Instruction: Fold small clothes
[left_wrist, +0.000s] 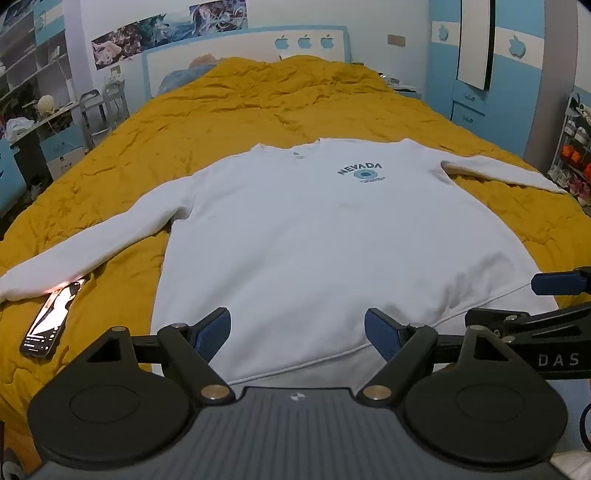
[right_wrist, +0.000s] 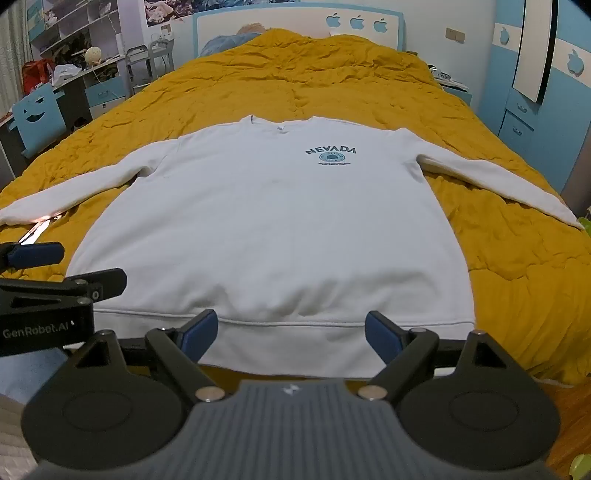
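Right wrist view: my right gripper (right_wrist: 291, 334) and left gripper (left_wrist: 297, 332) hang wide open, empty, over the white NEVADA sweatshirt (right_wrist: 273, 221); I should pinch one sleeve cleanly, fold inward.

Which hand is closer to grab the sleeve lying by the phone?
Probably left. The left gripper hangs over the sweatshirt's hem on the side of that sleeve and phone; the right gripper sits farther away.
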